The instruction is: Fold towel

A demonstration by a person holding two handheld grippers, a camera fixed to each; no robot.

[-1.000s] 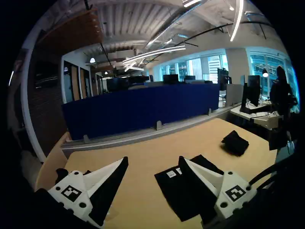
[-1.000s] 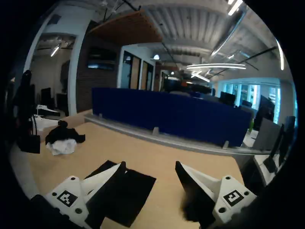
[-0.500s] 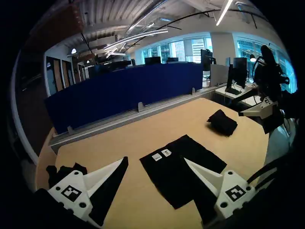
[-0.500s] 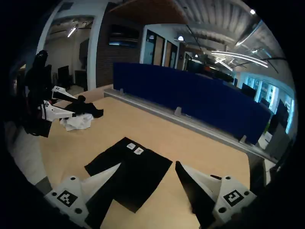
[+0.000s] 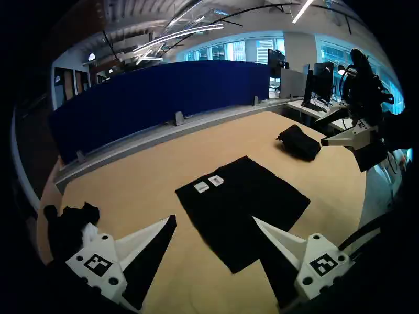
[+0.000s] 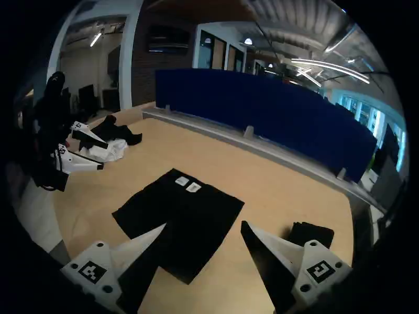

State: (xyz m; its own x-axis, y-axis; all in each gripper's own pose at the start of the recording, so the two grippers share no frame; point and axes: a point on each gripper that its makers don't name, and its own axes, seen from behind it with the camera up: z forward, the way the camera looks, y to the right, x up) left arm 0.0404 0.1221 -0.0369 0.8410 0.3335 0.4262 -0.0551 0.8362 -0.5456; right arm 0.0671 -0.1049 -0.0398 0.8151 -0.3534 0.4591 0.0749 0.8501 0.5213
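The left gripper (image 5: 213, 218) and the right gripper (image 6: 204, 223) are both spread wide, white fingers (image 5: 139, 246) apart at the bottom of each frame, with nothing between them.

In the middle of the left gripper view, the black towel (image 5: 243, 201) lies flat and spread out on a pale wooden table (image 5: 141, 172). Two small white tags (image 5: 208, 183) sit near its far left edge. Its near corner passes behind the right-hand finger. At centre right sits a folded black cloth (image 5: 298, 142), apart from the towel. At lower left is a heap of black and white cloth (image 5: 67, 230). At the right edge of this frame the right gripper is held out over the table by a dark-clad person (image 5: 366, 89), with monitors and bright windows behind.

The right gripper view looks across the table from the other side. Here the towel is at centre with its tags toward the top, and the left-hand finger overlaps its near edge. The folded cloth is at lower right, partly behind the right-hand finger. The heap lies at upper left, close to the left gripper, whose fingers stand apart at the left edge of the frame. A brick wall and dark doorways take up the upper left — the left gripper view has windows in its far corner instead. A blue partition (image 6: 272, 110) runs along the table's far side in both views.
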